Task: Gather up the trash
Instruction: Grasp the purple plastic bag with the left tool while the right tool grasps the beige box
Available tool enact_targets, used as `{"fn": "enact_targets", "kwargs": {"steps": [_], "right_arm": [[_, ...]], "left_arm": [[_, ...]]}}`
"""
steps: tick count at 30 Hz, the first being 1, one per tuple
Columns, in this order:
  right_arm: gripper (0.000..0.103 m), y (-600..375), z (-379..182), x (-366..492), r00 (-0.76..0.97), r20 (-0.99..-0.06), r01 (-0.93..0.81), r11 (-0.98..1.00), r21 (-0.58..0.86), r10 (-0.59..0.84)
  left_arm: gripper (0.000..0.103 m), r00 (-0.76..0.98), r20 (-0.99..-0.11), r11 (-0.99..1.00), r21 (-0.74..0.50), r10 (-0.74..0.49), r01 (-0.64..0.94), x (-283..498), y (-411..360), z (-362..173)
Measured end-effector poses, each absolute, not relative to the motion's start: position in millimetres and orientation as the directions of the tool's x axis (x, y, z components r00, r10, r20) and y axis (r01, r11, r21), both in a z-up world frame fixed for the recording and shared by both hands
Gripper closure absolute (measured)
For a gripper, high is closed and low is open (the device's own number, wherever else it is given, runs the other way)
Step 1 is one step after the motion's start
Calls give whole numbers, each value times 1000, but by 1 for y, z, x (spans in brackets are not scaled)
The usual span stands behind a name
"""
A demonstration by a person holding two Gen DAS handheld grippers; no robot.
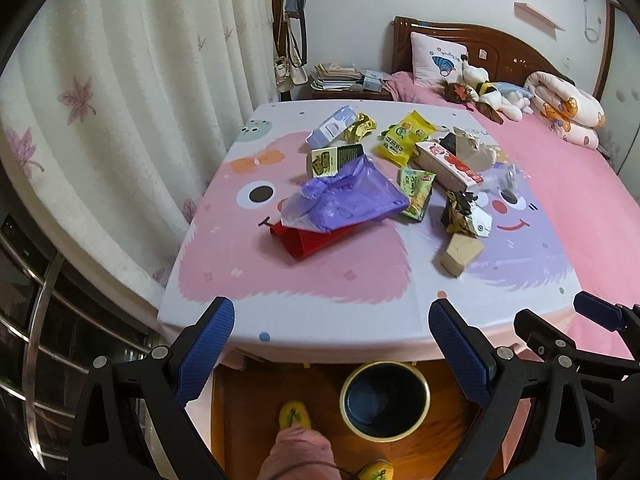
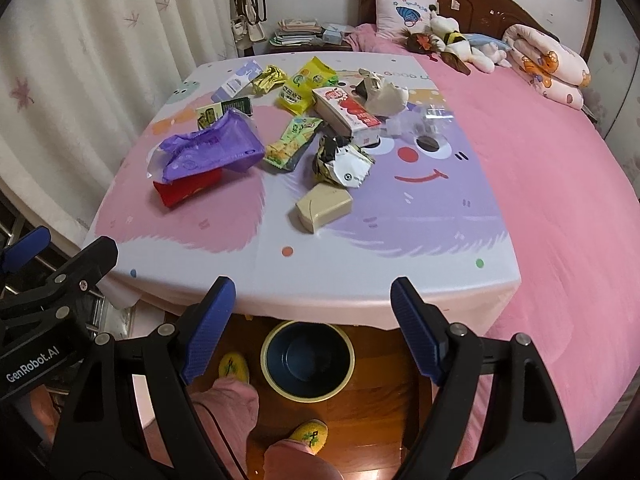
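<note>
Left gripper [image 1: 332, 344] and right gripper [image 2: 314, 320]: jaws spread wide, nothing held, both poised at the bottom of each frame for a first pick. Bin [image 2: 307, 360]: set on the floor below the bed edge, low centre, presumably so trash can be dropped straight in. Trash, mid-frame on the printed sheet [image 2: 360, 260]: beige box [image 2: 323, 206] nearest, red pouch [image 2: 186, 190] under purple bag [image 2: 208, 148], crumpled wrappers [image 2: 344, 162], juice carton [image 2: 346, 114] and yellow packet [image 2: 306, 84] farther up.
</note>
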State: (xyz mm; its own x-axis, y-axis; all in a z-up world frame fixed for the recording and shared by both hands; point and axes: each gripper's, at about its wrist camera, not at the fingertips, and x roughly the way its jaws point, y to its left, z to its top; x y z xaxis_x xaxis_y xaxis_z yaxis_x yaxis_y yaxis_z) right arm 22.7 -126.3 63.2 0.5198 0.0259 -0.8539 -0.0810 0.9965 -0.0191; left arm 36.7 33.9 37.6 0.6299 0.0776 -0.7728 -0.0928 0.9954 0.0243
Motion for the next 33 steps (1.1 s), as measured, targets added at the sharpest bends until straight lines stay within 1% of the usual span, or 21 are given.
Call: {"fn": "enact_targets", "kwargs": {"steps": [4, 8, 13, 17, 24, 29, 31, 32, 33], "right_arm": [[27, -120, 59, 45, 506, -862, -68, 997, -25, 12], [27, -116, 51, 76, 482, -876, -27, 1000, -8, 6], [31, -127, 26, 122, 401, -916, 110, 992, 64, 15], [35, -134, -3, 148, 341, -940, 208, 973, 95, 19], [39, -144, -47, 173, 282, -959, 348, 929, 127, 25], [45, -150, -70, 184, 262, -965, 431, 893, 130, 14], [48, -150, -71, 189, 274, -962, 437, 892, 116, -9], [54, -148, -70, 191, 275, -961, 436, 893, 107, -19], [56, -146, -71, 193, 272, -962, 434, 896, 90, -35]], "left_arm": [[4, 624, -778, 997, 35, 68, -66, 65, 40, 37], [4, 604, -796, 999, 46, 39, -3, 102, 48, 34], [4, 562, -827, 999, 27, 4, 34, 167, 78, 32], [4, 492, -870, 997, -6, -42, 75, 212, 100, 18], [4, 362, -923, 973, -48, -129, 225, 267, 100, -19], [4, 294, -940, 943, -74, -175, 324, 286, 78, -36], [4, 263, -948, 925, -73, -181, 374, 292, 66, -45], [4, 249, -952, 916, -68, -178, 395, 293, 60, -48], [4, 237, -956, 908, -60, -172, 415, 295, 55, -52]]}}
